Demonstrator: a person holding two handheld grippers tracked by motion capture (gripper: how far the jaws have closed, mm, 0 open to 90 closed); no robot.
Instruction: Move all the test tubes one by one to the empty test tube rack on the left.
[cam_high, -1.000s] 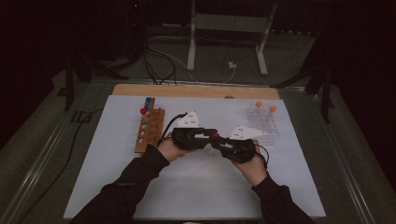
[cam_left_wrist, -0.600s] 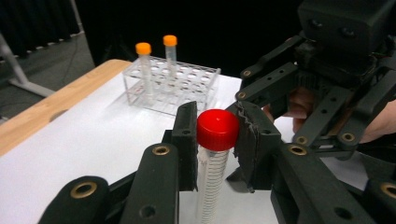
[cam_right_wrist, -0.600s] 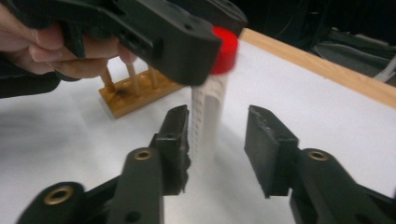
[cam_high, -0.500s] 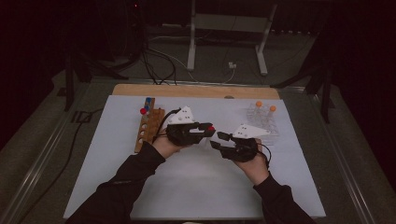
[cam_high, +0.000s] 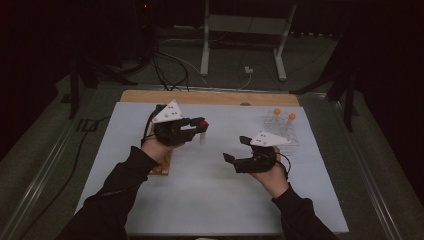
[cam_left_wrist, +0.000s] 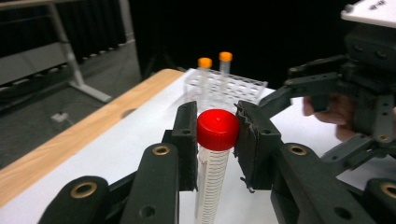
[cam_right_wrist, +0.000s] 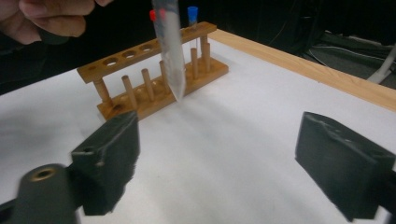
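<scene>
A handover between two hand-held grippers looks just completed above the white table (cam_high: 210, 200). The left gripper (cam_left_wrist: 215, 135) has its fingers (cam_left_wrist: 187, 140) clenched on the red cap of a clear tube (cam_left_wrist: 212, 182), which hangs in the air just right of the wooden rack (cam_right_wrist: 154, 79), clear of the table and of the rack. The right gripper (cam_high: 235, 150), well to the right of the wooden rack and nearer the person, has just been opening its jaws; its fingers (cam_right_wrist: 343, 163) now stand released and wide apart, with nothing between them.

The tube's long axis runs close to upright, tilted a little: red cap on top, tapered tip pointing down at the white sheet, as seen past the right gripper's fingers with the wooden rack behind it.

Judging from how things lie, the transfer is the finished part. What seems left is carrying the tube over to the wooden rack, where several holes stand empty and a red-capped and a blue-capped tube already sit at the far end, and lowering it tip first into a hole. Far to the right of the wooden rack, a clear plastic rack (cam_high: 281, 127) holds two orange-capped tubes (cam_left_wrist: 215, 77).
</scene>
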